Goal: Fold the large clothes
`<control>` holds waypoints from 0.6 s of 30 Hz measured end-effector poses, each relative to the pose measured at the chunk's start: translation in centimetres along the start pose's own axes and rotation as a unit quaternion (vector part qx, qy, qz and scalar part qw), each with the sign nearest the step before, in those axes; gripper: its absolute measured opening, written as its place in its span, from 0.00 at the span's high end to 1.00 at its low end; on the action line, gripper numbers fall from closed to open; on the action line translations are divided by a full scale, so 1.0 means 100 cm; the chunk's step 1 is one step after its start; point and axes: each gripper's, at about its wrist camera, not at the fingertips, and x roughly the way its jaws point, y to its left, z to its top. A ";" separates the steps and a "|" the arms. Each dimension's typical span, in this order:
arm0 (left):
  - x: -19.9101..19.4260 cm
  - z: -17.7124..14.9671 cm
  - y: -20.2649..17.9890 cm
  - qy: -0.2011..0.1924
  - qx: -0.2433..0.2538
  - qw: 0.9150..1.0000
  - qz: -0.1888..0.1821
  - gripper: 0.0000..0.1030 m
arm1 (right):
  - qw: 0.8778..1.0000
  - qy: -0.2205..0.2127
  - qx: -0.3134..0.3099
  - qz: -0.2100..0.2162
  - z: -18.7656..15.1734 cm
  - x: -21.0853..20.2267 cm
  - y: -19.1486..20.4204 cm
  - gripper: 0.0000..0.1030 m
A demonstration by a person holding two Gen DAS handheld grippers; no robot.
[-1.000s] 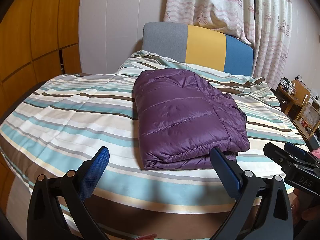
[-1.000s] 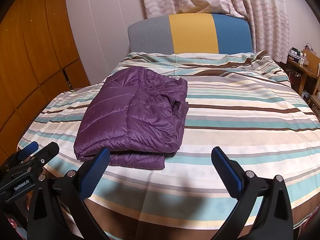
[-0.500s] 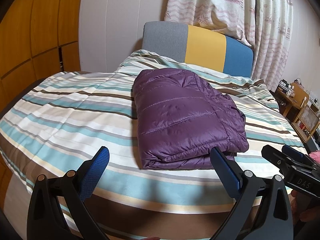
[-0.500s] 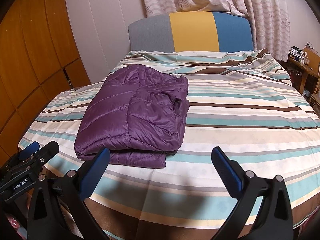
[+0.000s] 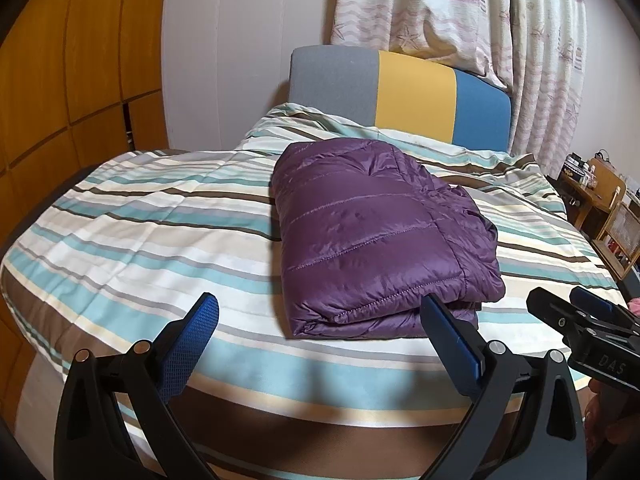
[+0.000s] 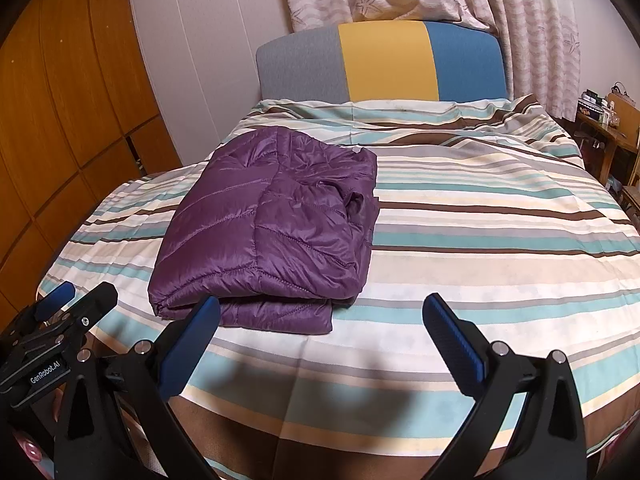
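Note:
A purple quilted jacket (image 5: 376, 236) lies folded into a thick rectangle on the striped bed cover (image 5: 152, 232); it also shows in the right wrist view (image 6: 272, 232). My left gripper (image 5: 320, 320) is open and empty, held near the bed's foot edge, short of the jacket's near edge. My right gripper (image 6: 320, 320) is open and empty, to the right of the jacket's near corner. Each gripper shows at the edge of the other's view: the right gripper (image 5: 576, 320) and the left gripper (image 6: 76, 296).
A grey, yellow and blue headboard (image 5: 400, 100) stands at the far end under patterned curtains (image 5: 460, 16). Wooden wardrobe doors (image 5: 72, 80) line the left. A wooden side table (image 5: 600, 200) with small items stands at the right.
Both grippers have drawn back and risen slightly from the bed; the jacket sits a little farther away. Both stay open and empty.

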 end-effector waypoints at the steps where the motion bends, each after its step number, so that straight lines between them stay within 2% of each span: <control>1: 0.000 0.000 0.000 0.001 0.000 1.000 -0.002 0.03 | 1.000 0.001 0.000 0.000 0.000 0.000 0.000 0.02; 18: 0.005 -0.005 -0.002 0.024 -0.008 0.999 -0.023 0.03 | 1.000 0.008 0.005 0.001 -0.002 0.005 -0.001 0.02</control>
